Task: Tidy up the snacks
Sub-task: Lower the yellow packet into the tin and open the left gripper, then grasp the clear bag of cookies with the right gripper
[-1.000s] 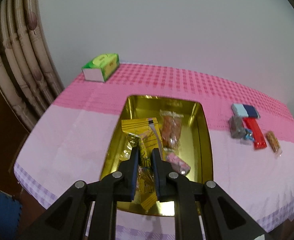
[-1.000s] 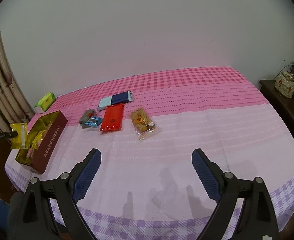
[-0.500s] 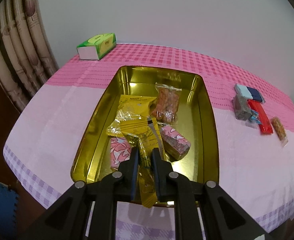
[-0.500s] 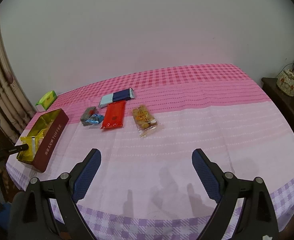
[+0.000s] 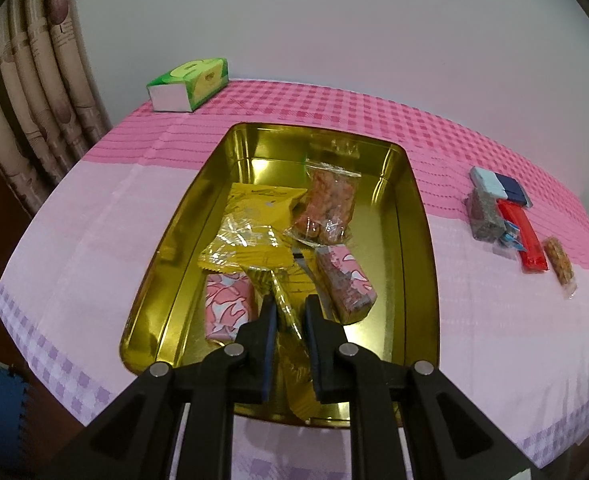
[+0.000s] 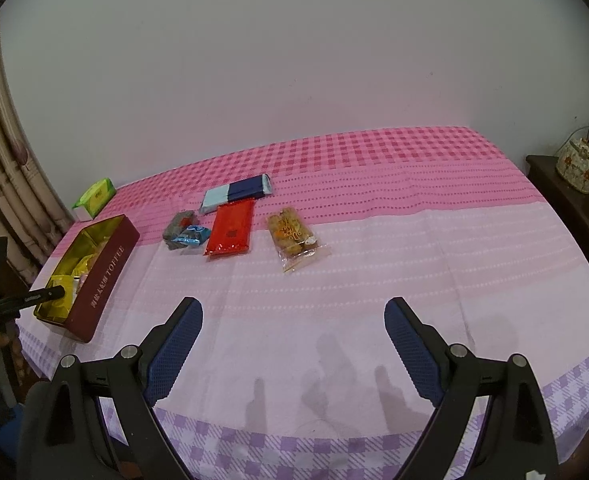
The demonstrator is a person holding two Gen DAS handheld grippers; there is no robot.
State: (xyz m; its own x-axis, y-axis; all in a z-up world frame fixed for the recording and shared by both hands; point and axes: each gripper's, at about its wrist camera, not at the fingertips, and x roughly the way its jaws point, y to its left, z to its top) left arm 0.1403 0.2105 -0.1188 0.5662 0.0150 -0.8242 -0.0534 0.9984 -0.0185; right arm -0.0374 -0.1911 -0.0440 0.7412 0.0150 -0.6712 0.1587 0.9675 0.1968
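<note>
Over tin: L gripper [image 5: 288, 312] sits low above the near end of the gold tin [image 5: 422, 248], jaws pinched tight on a yellow snack packet [image 5: 284, 308].
Packet pos.: lower end of the packet hangs inside the tin at its near wall; upper end lies by the other packs.
Change vs. 1 s ago: L gripper has dropped toward the tin; tin now fills much more of the L wrist view and the tissue box [image 5: 188, 84] appears larger. Packet was held above the tin contents, now down among them.
Change vs. 0.5 s ago: nearly none in framing; grip unchanged.
R gripper [image 6: 294, 344]: jaws spread wide, nothing between them; hovers over bare pink tablecloth [image 6: 374, 280]. No shift from earlier frames.
Tin contents (L view only): second yellow pack [image 5: 262, 208], clear bag of orange snacks [image 5: 326, 204], two pink-patterned packs [image 5: 226, 308] [image 5: 346, 284], crinkled clear wrapper [image 5: 242, 236].
Loose snacks on cloth, R of tin: blue/light-blue bar [image 6: 236, 194], red pack [image 6: 232, 226], grey pack [image 6: 178, 226], small blue wrapper [image 6: 192, 236], clear cookie bag [image 6: 292, 238]. All well apart from the tin.
R view only: tin's dark red outer wall w/ "TOFFEE" lettering [image 6: 102, 280]; L gripper seen from the side as a black bar [image 6: 34, 298] reaching into the tin; dark side cabinet [image 6: 566, 184] at far R w/ a floral bag on top.
L view only: curtain [image 5: 26, 100] at L edge; tin interior floor.
</note>
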